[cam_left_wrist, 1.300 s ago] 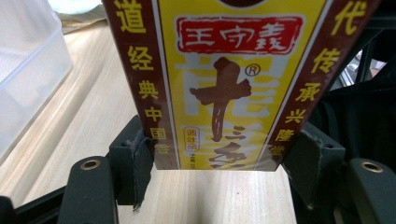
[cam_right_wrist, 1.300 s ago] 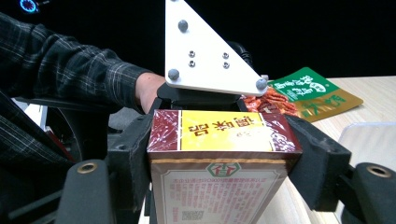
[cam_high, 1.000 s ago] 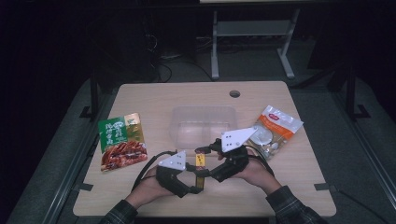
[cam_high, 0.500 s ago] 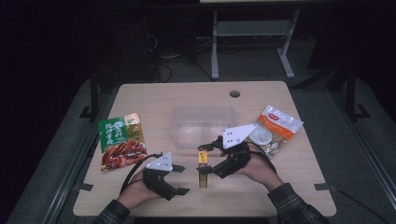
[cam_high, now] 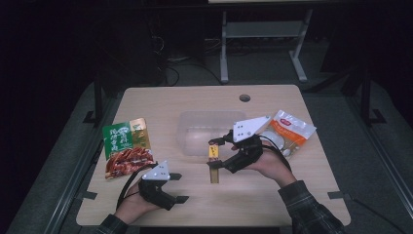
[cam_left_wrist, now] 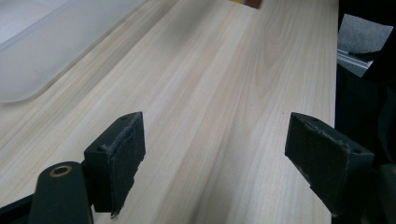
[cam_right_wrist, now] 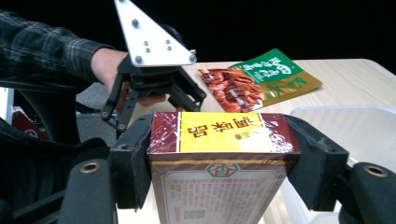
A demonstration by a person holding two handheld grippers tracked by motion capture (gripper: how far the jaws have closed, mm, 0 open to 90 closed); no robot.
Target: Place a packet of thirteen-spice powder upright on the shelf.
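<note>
Yellow-and-maroon box (cam_right_wrist: 219, 140), green-and-gold pouch (cam_high: 125, 146), pale wood table (cam_high: 160, 105)

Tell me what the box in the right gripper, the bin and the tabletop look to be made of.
The box held in the right gripper looks like printed cardboard under glossy film; the wrap shows wrinkles and glare. The bin appears to be clear, slightly frosted plastic, since the table shows through it. The tabletop looks like pale wood or wood-grain laminate, matte, with visible grain lines; which one I cannot tell.

In the left gripper view we see the clear container (cam_left_wrist: 56, 42) blurred and cut off at the upper left; in the right gripper view the box (cam_right_wrist: 219, 172) runs off the bottom edge, its small print unreadable.
</note>
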